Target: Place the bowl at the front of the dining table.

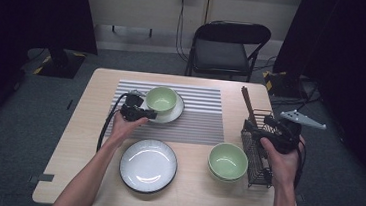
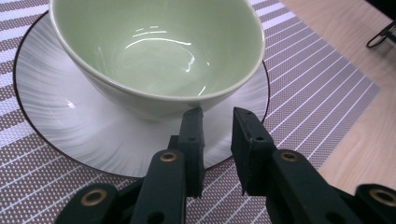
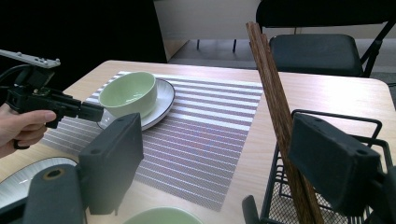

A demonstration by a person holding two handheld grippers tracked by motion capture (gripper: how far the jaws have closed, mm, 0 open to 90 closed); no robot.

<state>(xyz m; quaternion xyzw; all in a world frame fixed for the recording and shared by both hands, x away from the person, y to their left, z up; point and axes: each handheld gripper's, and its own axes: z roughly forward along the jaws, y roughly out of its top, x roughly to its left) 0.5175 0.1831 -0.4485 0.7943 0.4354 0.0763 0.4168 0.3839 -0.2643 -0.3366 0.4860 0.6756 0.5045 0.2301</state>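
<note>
On the counter, the left tool sits at the 8 o'clock edge of the white plate that carries a pale green bowl. This plate rests on the striped mat, toward the mat's 10 o'clock corner. In the left gripper view the tool's two jaws stand a narrow gap apart with nothing between them; their tips hover just over the plate's rim, close under the bowl's outer wall, and neither pad presses on the plate or the bowl. Whether one tip grazes the bowl cannot be told.

The right tool is at the counter's 3 o'clock side, by the black wire rack that holds brown chopsticks. In the right gripper view its jaws are spread wide, the chopsticks rising between them near the right-hand jaw, untouched by either pad.

A second green bowl stands just at 9 o'clock of the rack, and an empty white plate lies at the counter's 6 o'clock edge, well apart from the mat's plate. A black folding chair stands beyond the counter at 12 o'clock.
</note>
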